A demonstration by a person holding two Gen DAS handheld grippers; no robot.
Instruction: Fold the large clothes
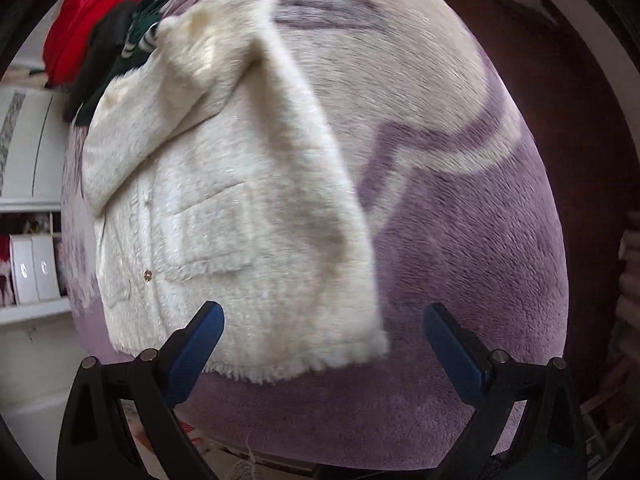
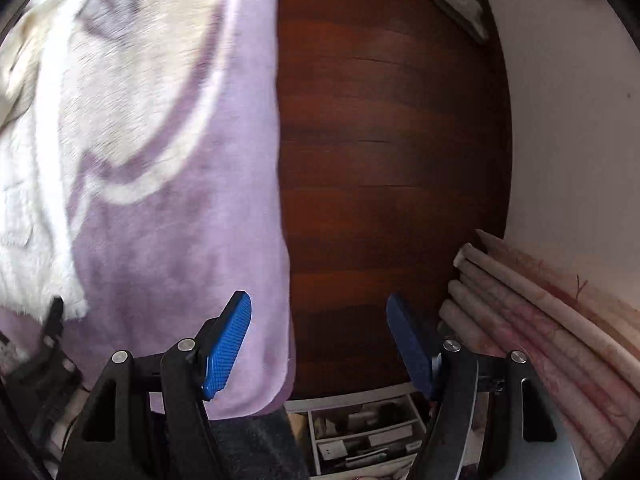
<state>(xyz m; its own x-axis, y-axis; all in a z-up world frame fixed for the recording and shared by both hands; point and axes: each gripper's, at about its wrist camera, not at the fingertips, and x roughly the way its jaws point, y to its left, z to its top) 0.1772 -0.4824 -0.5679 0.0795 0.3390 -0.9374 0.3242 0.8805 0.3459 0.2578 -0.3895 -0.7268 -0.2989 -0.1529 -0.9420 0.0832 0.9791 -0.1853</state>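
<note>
A fluffy cream jacket [image 1: 224, 208] with a patch pocket and a small button lies on a purple and cream blanket [image 1: 460, 220]. Both sleeves are folded in over its front. Its fringed hem is nearest me. My left gripper [image 1: 320, 320] is open and empty, just above the hem. My right gripper [image 2: 320, 308] is open and empty, over the blanket's right edge [image 2: 240, 208] and the wooden floor. The jacket shows at the left edge of the right wrist view [image 2: 28, 220], with the left gripper's black body [image 2: 48, 344] below it.
Red, black and green clothes [image 1: 96, 36] are piled at the far left of the blanket. White shelves [image 1: 32, 240] stand to the left. Dark wooden floor [image 2: 392, 160] lies right of the blanket, with slippers [image 2: 460, 0], rolled paper [image 2: 540, 320] and a drawer unit [image 2: 360, 432].
</note>
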